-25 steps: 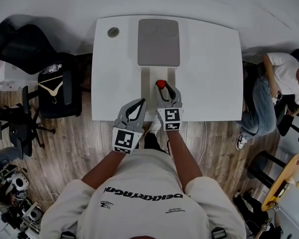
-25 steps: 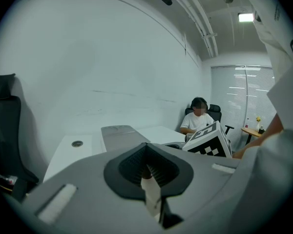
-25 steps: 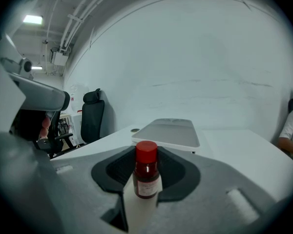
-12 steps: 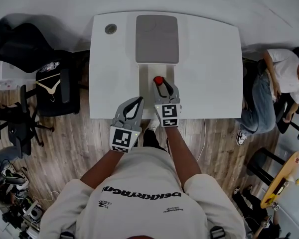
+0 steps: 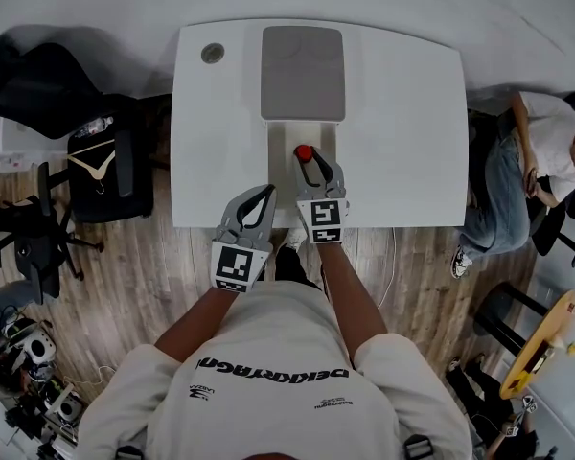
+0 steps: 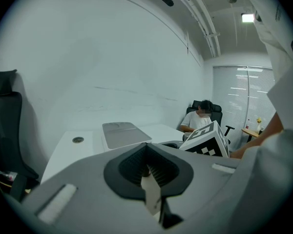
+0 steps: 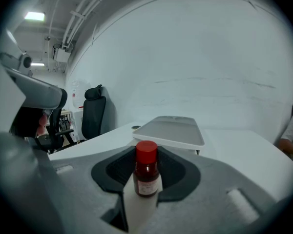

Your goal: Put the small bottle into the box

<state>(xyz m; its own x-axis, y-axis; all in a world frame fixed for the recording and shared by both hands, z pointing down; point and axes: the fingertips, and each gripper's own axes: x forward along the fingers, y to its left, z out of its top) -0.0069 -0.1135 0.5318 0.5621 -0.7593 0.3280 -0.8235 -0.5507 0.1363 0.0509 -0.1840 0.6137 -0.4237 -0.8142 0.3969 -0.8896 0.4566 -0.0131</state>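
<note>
The small bottle (image 5: pixel 305 152), dark brown with a red cap, stands upright between the jaws of my right gripper (image 5: pixel 312 164), which is shut on it. In the right gripper view the bottle (image 7: pixel 147 175) fills the middle, with its label toward the camera. The box (image 5: pixel 303 73) has a flat grey top and lies just beyond the bottle at the table's far middle; a white part of it (image 5: pixel 280 151) reaches toward me beside the bottle. My left gripper (image 5: pixel 266 197) hangs over the table's near edge, left of the right one, shut with nothing in it.
The white table (image 5: pixel 402 123) carries a small round grey disc (image 5: pixel 212 54) at its far left corner. Black office chairs (image 5: pixel 96 161) stand to the left. A seated person (image 5: pixel 537 161) is at the right, and a wooden stool (image 5: pixel 541 343) is lower right.
Both grippers and the bottle stay where they were. The head view has shifted slightly, and the seated person at the right has moved a little.
</note>
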